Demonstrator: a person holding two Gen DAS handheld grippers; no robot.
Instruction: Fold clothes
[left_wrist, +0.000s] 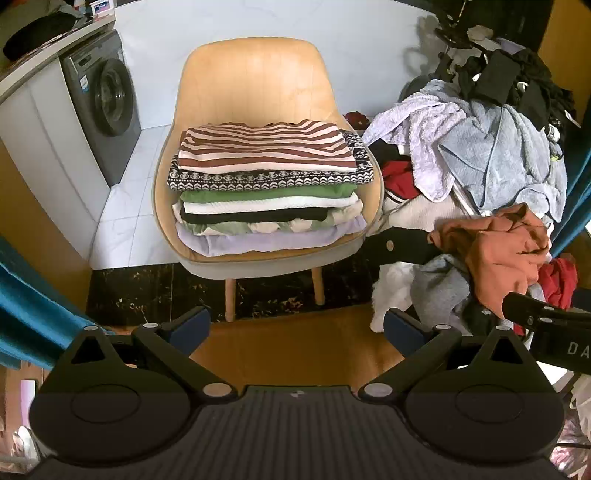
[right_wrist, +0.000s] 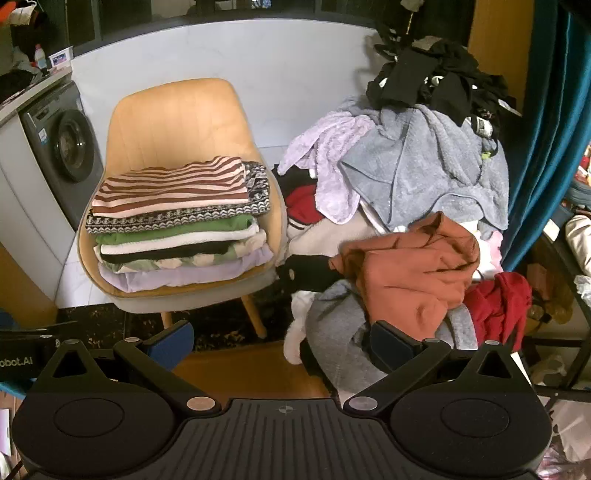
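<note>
A stack of folded clothes (left_wrist: 266, 184) (right_wrist: 177, 221) lies on a tan chair (left_wrist: 255, 74) (right_wrist: 177, 114), with a brown-and-pink striped top (left_wrist: 266, 147) (right_wrist: 173, 184) uppermost. To the right rises a heap of unfolded laundry (left_wrist: 480, 166) (right_wrist: 406, 184), with a crumpled orange garment (left_wrist: 502, 251) (right_wrist: 413, 266) at its front. My left gripper (left_wrist: 295, 328) is open over the wooden floor in front of the chair, holding nothing. My right gripper (right_wrist: 282, 339) is open too, its right finger (right_wrist: 391, 343) close against grey cloth (right_wrist: 332, 339) at the heap's foot.
A grey washing machine (left_wrist: 103, 103) (right_wrist: 62, 147) stands at the left under a counter. Teal curtains (left_wrist: 26, 295) (right_wrist: 535, 129) hang at both sides. A dark marble strip (left_wrist: 147, 288) crosses the floor under the chair. A metal rack (right_wrist: 565, 314) stands at the far right.
</note>
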